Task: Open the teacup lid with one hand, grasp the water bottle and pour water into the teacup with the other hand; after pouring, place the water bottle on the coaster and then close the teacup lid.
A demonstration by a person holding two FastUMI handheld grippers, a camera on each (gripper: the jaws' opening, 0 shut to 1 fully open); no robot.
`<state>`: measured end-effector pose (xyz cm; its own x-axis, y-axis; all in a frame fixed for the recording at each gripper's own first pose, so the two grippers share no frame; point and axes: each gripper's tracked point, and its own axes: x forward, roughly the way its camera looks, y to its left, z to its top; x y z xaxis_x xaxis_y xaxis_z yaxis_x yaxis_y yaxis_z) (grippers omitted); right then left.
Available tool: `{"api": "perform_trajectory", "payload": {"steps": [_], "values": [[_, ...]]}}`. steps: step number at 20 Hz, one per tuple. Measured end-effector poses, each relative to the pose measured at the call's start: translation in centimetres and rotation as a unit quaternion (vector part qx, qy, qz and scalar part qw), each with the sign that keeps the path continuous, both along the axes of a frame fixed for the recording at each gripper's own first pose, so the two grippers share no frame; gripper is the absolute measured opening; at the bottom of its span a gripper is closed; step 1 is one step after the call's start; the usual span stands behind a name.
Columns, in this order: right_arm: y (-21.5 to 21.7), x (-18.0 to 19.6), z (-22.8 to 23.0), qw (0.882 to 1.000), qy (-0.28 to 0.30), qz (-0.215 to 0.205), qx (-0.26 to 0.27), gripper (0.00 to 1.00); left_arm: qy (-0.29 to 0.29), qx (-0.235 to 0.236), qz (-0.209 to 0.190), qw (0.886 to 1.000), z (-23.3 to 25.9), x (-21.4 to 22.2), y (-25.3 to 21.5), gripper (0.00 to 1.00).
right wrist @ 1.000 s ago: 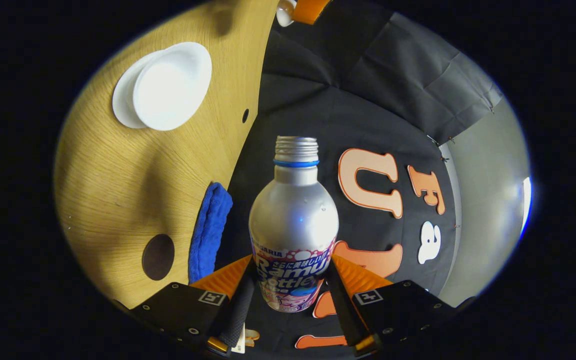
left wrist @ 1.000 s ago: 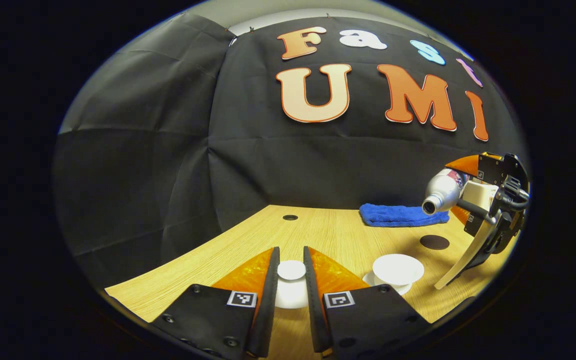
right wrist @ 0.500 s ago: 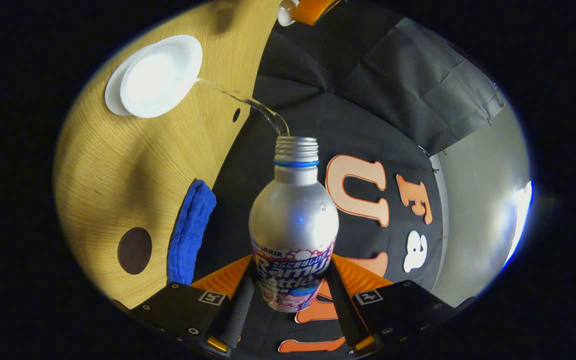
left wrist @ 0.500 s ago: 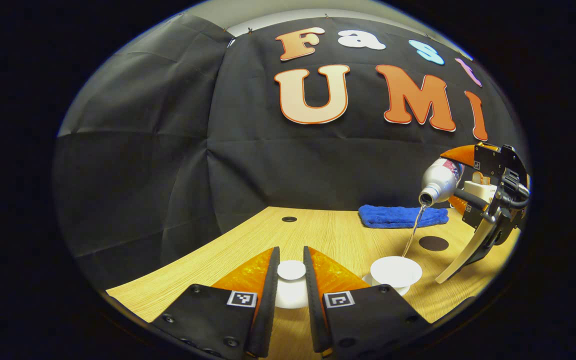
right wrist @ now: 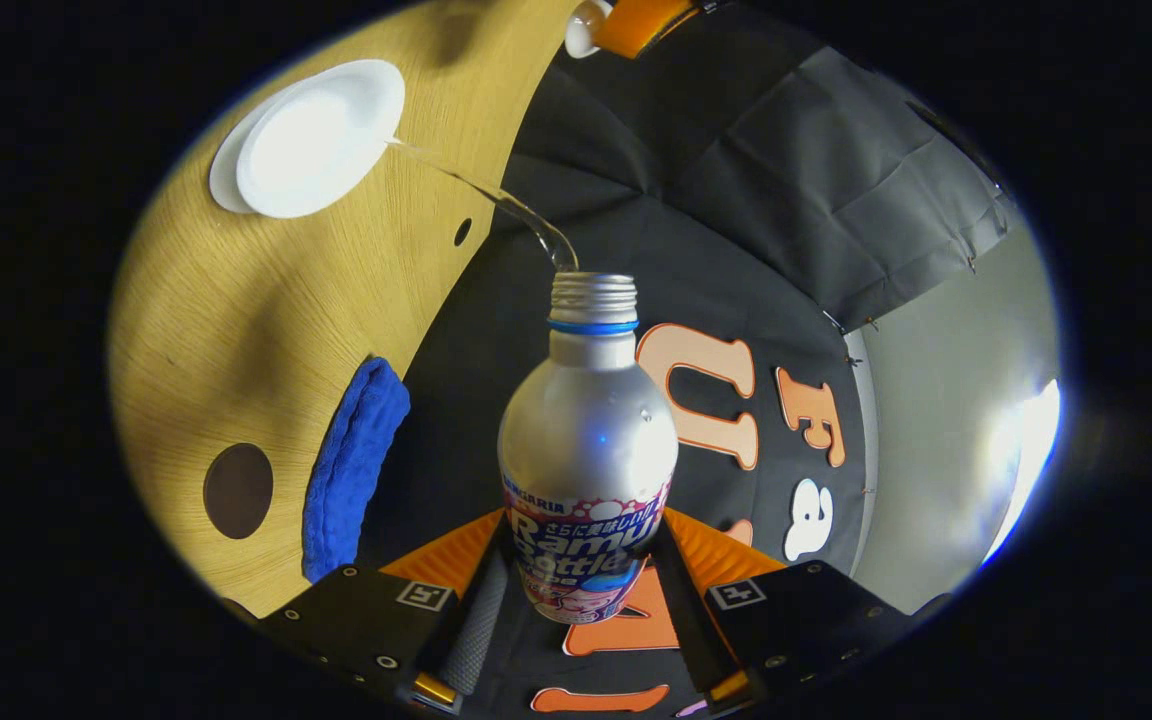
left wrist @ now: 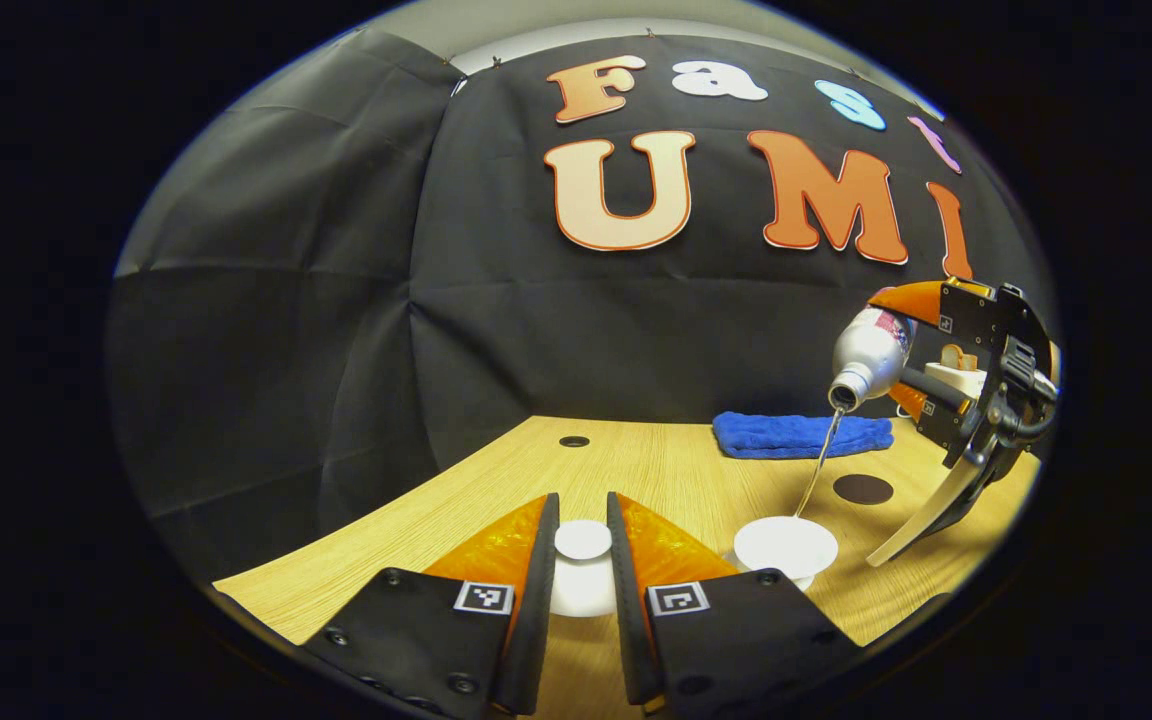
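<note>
Pouring is the step in hand. In the right gripper view the right gripper [right wrist: 581,590] has both fingers pressed on the label band of the bottle [right wrist: 588,450], which is tipped so a thin stream [right wrist: 481,190] arcs from its mouth to the near rim of the cup [right wrist: 321,138] at 10 o'clock. In the left gripper view the same bottle [left wrist: 866,350] hangs at 3 o'clock, mouth down, with the stream falling onto the cup [left wrist: 786,545], which stands on a saucer on the table [left wrist: 656,470]. The left gripper [left wrist: 582,545] is closed to a narrow gap on the knob of the lid [left wrist: 583,562], held just left of the cup; whether the lid rests on the table I cannot tell. The coaster [left wrist: 863,488] lies at 4 o'clock, just in front of a blue cloth [left wrist: 801,433]. The stream lands close to the rim, so spilling is a risk. Next, I judge, the bottle must be righted once the cup is full enough, carried to the coaster and set upright; then the lid goes back on the cup
</note>
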<state>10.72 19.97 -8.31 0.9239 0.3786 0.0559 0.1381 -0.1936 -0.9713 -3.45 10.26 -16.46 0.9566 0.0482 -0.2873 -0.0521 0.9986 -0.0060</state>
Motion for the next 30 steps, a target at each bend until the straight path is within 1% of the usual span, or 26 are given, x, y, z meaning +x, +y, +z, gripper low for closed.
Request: {"api": "perform_trajectory", "payload": {"steps": [1, 2, 3, 4, 8, 12, 14, 15, 16, 17, 18, 20, 21, 22, 23, 24, 25, 26, 27, 28, 29, 30], "values": [[0.1, -0.1, -0.3, 1.000, -0.004, 0.001, -0.005, 0.78, 0.000, -0.001, -0.001, 1.000, 0.1, 0.1, -0.1, 0.35], [0.2, -0.4, -0.7, 1.000, -0.007, 0.005, -0.013, 0.78, 0.000, 0.000, -0.001, 1.000, 0.0, 0.1, -0.2, 0.31], [0.4, -0.4, -0.8, 1.000, -0.010, 0.009, -0.019, 0.78, 0.000, -0.001, -0.001, 1.000, -0.1, 0.1, -0.2, 0.35], [0.5, -0.5, -0.9, 1.000, -0.012, 0.014, -0.023, 0.78, 0.000, -0.001, -0.001, 1.000, 0.0, -0.1, -0.2, 0.35], [1.2, -1.7, -2.4, 0.999, -0.001, 0.030, -0.028, 0.78, 0.009, 0.007, 0.003, 1.000, -0.6, -0.2, 0.1, 0.35], [1.9, -1.7, -4.1, 0.998, -0.002, 0.042, -0.048, 0.78, 0.006, 0.008, 0.003, 1.000, -0.4, -0.3, 0.1, 0.35], [2.3, -2.1, -4.2, 0.997, -0.002, 0.053, -0.051, 0.78, 0.007, 0.009, 0.003, 1.000, -0.5, -0.2, 0.1, 0.35], [2.8, -2.3, -4.2, 0.997, -0.007, 0.064, -0.053, 0.78, 0.007, 0.010, 0.004, 1.000, -0.5, -0.2, 0.1, 0.35], [2.8, -2.5, -4.3, 0.996, -0.013, 0.065, -0.058, 0.78, 0.007, 0.012, 0.004, 1.000, -0.5, -0.2, 0.1, 0.35], [2.9, -2.5, -4.6, 0.996, -0.013, 0.068, -0.064, 0.78, 0.007, 0.013, 0.003, 1.000, -0.5, -0.3, 0.0, 0.31], [2.9, -2.4, -5.2, 0.995, -0.010, 0.068, -0.068, 0.78, 0.007, 0.013, 0.002, 1.000, -0.4, -0.2, -0.1, 0.35], [2.6, -2.5, -5.8, 0.995, -0.007, 0.070, -0.073, 0.78, 0.007, 0.014, 0.000, 1.000, -0.4, -0.3, -0.3, 0.35], [2.6, -2.6, -5.8, 0.995, -0.007, 0.070, -0.073, 0.78, 0.007, 0.014, -0.001, 1.000, -0.5, -0.2, -0.3, 0.35], [2.5, -2.5, -5.8, 0.995, -0.005, 0.069, -0.071, 0.81, 0.005, 0.013, -0.001, 1.000, -0.3, -0.4, -0.4, 0.31], [2.3, -2.5, -5.7, 0.996, -0.006, 0.067, -0.067, 0.78, 0.004, 0.013, -0.001, 1.000, -0.2, -0.2, -0.4, 0.35], [2.3, -2.5, -5.5, 0.996, -0.006, 0.066, -0.064, 0.78, 0.002, 0.014, -0.003, 1.000, -0.3, -0.2, -0.6, 0.35], [2.4, -2.5, -5.2, 0.996, -0.011, 0.067, -0.062, 0.75, 0.002, 0.014, -0.004, 1.000, -0.3, -0.1, -0.7, 0.31], [2.6, -2.6, -4.9, 0.995, -0.014, 0.070, -0.063, 0.78, 0.003, 0.012, -0.006, 1.000, -0.3, -0.1, -0.9, 0.35], [2.6, -2.6, -4.9, 0.995, -0.016, 0.072, -0.061, 0.78, 0.000, 0.010, -0.005, 1.000, -0.1, -0.1, -0.9, 0.35], [2.6, -2.7, -4.8, 0.995, -0.016, 0.074, -0.060, 0.78, -0.003, 0.008, -0.006, 1.000, 0.1, 0.0, -1.0, 0.31], [2.6, -2.7, -4.9, 0.996, -0.014, 0.074, -0.057, 0.78, -0.006, 0.007, -0.006, 1.000, 0.2, 0.0, -1.0, 0.35], [2.5, -2.7, -5.0, 0.996, -0.008, 0.073, -0.053, 0.78, -0.007, 0.008, -0.007, 1.000, 0.2, -0.1, -1.1, 0.35]]}}
